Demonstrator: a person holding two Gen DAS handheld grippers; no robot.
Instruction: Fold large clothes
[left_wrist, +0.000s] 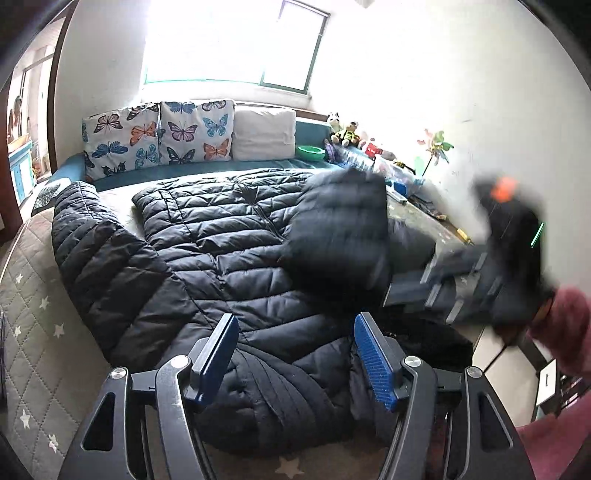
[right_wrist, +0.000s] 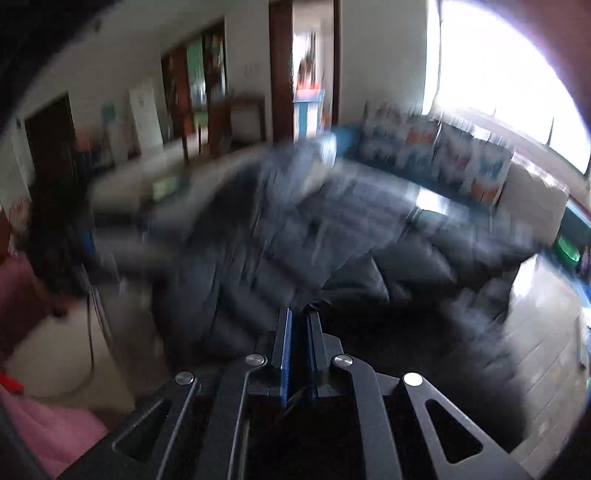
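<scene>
Folding has barely begun — the black puffer jacket lies spread across the bed; right gripper clamps one sleeve inward, left gripper gapes empty.

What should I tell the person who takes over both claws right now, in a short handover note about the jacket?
Left claw: open, holds nothing, hovers over the lower part of the black puffer jacket.
Right claw: shut on the jacket's right sleeve, lifted over the body; view is blurred.
Jacket: spread front up on the quilted bed cover; left sleeve lies out to the side.
Done: no fold is finished.
Left: lay the right sleeve down, fold the left sleeve in, fold the body.
</scene>
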